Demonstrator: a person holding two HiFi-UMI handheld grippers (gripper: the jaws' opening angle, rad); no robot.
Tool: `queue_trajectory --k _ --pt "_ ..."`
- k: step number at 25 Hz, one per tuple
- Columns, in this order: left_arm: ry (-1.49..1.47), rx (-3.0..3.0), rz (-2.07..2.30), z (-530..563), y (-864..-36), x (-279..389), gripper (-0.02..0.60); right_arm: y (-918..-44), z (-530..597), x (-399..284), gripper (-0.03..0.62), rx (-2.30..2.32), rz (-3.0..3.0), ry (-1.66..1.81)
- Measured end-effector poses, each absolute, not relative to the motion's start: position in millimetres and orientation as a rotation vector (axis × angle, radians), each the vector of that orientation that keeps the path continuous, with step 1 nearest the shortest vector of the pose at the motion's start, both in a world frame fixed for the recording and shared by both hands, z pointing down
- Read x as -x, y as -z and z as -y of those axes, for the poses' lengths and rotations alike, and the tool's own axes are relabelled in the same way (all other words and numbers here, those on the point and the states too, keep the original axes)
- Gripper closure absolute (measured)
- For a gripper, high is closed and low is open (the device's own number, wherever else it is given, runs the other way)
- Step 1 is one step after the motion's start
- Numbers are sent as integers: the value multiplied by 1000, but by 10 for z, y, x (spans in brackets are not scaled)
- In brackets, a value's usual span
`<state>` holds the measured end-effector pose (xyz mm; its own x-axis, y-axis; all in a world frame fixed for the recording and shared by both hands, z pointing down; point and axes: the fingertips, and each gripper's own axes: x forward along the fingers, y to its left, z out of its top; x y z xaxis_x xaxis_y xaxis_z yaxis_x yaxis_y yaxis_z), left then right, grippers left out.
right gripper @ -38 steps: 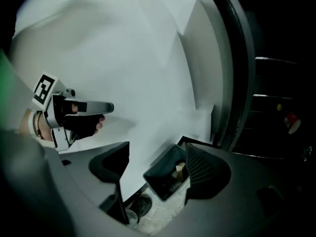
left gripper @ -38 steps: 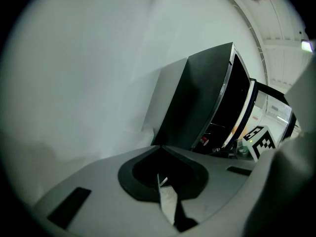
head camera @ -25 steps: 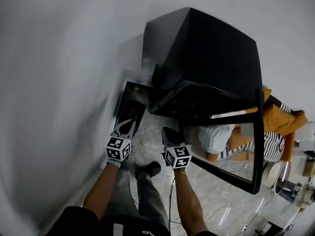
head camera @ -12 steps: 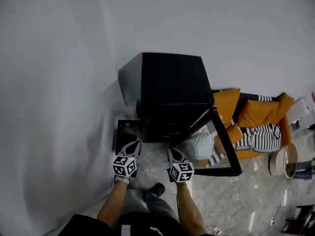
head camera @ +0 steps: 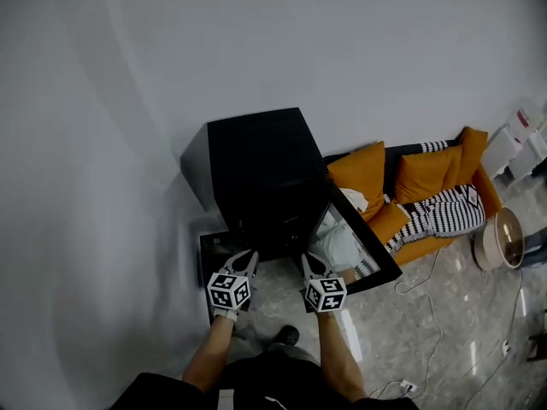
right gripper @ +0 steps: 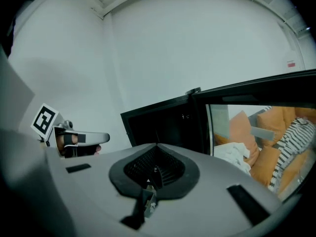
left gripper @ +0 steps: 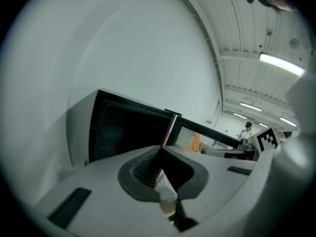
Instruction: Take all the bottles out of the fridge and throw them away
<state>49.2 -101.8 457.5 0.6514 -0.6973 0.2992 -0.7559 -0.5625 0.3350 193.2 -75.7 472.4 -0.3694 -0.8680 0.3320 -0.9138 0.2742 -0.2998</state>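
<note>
A black fridge (head camera: pixel 256 169) stands against the white wall with its glass door (head camera: pixel 363 246) swung open to the right. No bottle shows in any view. My left gripper (head camera: pixel 244 259) and right gripper (head camera: pixel 312 261) hang side by side in front of the fridge, both shut with nothing between the jaws. In the left gripper view the jaws (left gripper: pixel 160 147) meet before the dark fridge (left gripper: pixel 128 132). The right gripper view shows its shut jaws (right gripper: pixel 157 144) pointing at the fridge opening (right gripper: pixel 158 125) and door (right gripper: pixel 256 112), with the left gripper (right gripper: pixel 101 137) beside.
A black open bin (head camera: pixel 214 244) sits on the floor left of the fridge. An orange sofa (head camera: pixel 410 178) with a striped blanket (head camera: pixel 440 212) stands to the right, with a round beige tub (head camera: pixel 500 237) beyond it. Cables (head camera: pixel 427 272) trail over the marble floor.
Both grippers have risen from low by the bin to in front of the fridge. The head view has pulled up and back, so fridge and sofa look smaller. Jaws stayed shut.
</note>
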Motion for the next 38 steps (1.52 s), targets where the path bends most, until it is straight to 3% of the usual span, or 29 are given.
queue_trajectory --k 15,38 --pt "-258 -2549 988 1120 -4462 -1086 583 -4806 564 -2571 586 -1878 2304 -733" --pt "-317 -2546 851 1274 -4783 -848 583 -5178 1012 -2239 586 -1822 2240 -744"
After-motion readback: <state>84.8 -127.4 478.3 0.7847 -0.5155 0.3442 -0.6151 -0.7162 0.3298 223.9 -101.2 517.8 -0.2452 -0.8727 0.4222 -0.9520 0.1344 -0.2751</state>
